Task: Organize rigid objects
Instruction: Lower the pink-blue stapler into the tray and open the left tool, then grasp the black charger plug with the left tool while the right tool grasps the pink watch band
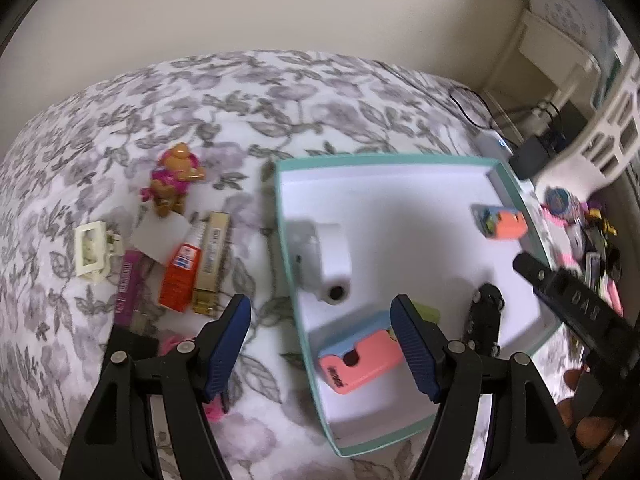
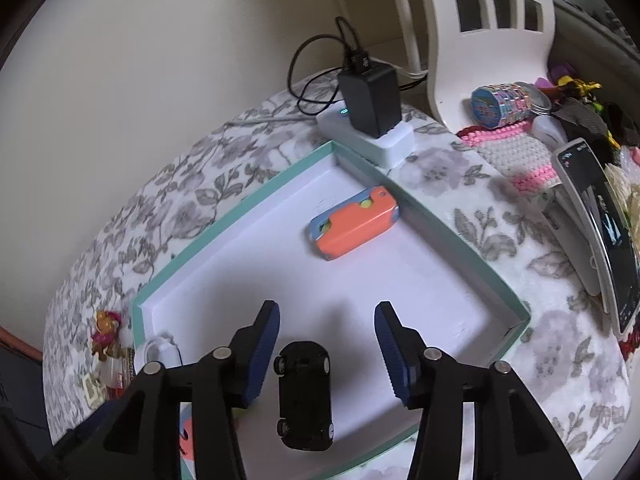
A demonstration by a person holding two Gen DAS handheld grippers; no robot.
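Note:
A teal-rimmed white box lies on the flowered cloth. It holds a white cylinder, an orange-and-blue toy, a second orange-and-blue toy and a black toy car. My left gripper is open and empty above the box's left rim. My right gripper is open just above the car, jaws apart from it; it also shows in the left wrist view. Left of the box lie a teddy figure, a white clip, an orange tube, a gold box and a purple stick.
A white charger block with a black adapter sits behind the box's far corner. A phone, a beaded pink-and-white mat, a round tin and a white chair back crowd the right side. A wall stands behind.

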